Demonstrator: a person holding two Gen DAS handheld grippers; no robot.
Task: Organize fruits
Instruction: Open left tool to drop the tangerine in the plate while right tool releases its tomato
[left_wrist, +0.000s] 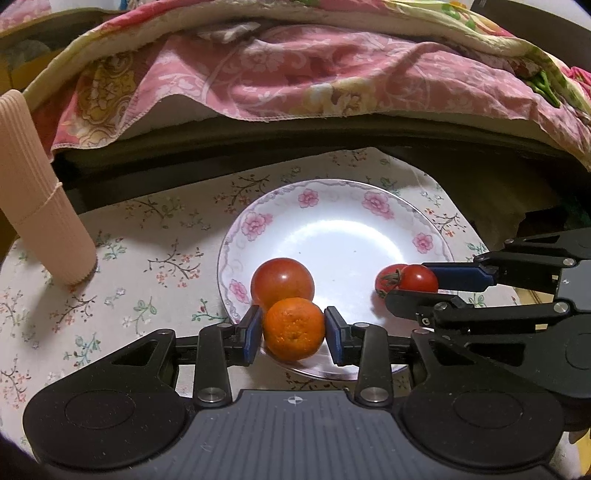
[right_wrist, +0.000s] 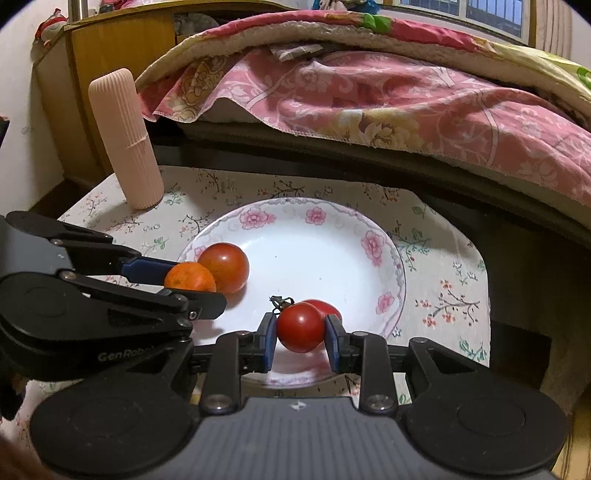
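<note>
The orange (left_wrist: 294, 328) sits over the near rim of the floral plate (left_wrist: 334, 201), between the blue pads of the left gripper (left_wrist: 294, 334); the left pad lies against its skin, while a thin sliver of light shows at the right pad, so whether the jaws still pinch it cannot be told. Just behind it, touching it, a large tomato (left_wrist: 282, 281) rests in the plate. Across the dish, the right gripper (right_wrist: 300, 338) is clenched on a small red tomato (right_wrist: 300, 326), both pads pressing its sides, low over the plate's near edge. A second small tomato (right_wrist: 325, 307) with a dry stem lies just behind and touches it. The plate stands on a tablecloth (left_wrist: 147, 266) printed with branches and blossoms. A ribbed peach-coloured cylinder (right_wrist: 125, 140) stands upright at the cloth's far left corner, well apart from the plate. Beyond hangs a pink flowered quilt (left_wrist: 314, 77).
</note>
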